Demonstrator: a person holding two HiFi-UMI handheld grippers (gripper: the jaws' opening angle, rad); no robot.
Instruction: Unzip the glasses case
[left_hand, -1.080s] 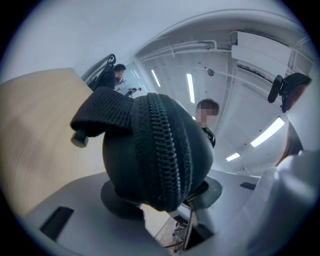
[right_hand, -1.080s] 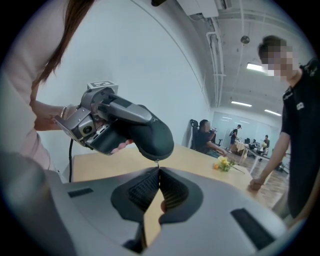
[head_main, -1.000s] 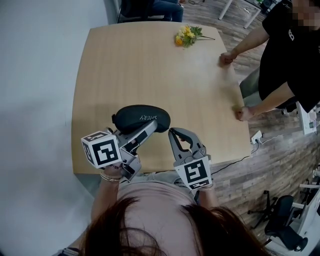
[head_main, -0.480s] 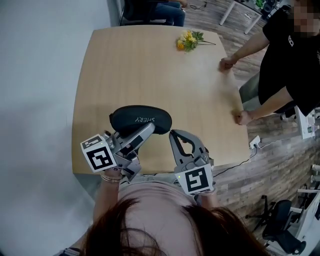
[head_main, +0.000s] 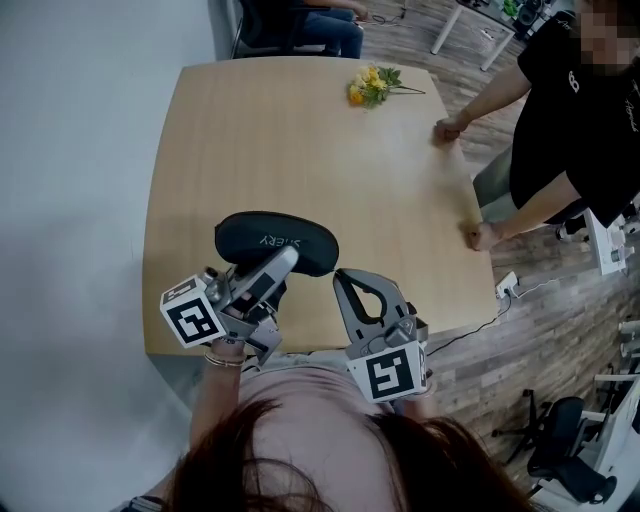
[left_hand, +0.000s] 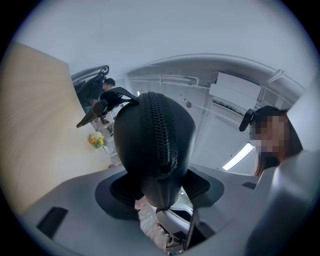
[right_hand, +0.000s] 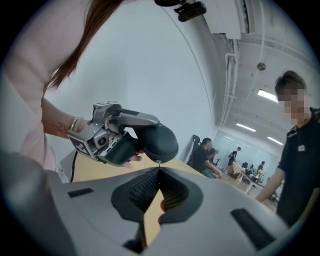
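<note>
Light wood table (head_main: 300, 150), rounded corners. Yellow flowers (head_main: 368, 84) lie near its far edge. Person in black shirt (head_main: 580, 130) stands at the table's right side, both fists on the edge: one (head_main: 447, 128) far, one (head_main: 480, 236) nearer. Cable (head_main: 470, 325) trails off the near right corner over plank floor (head_main: 520, 360). Office chair (head_main: 570, 450) at lower right. Seated person (head_main: 325, 18) beyond the far edge.

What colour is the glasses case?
The glasses case is black all over; the left gripper view shows it best.
</note>
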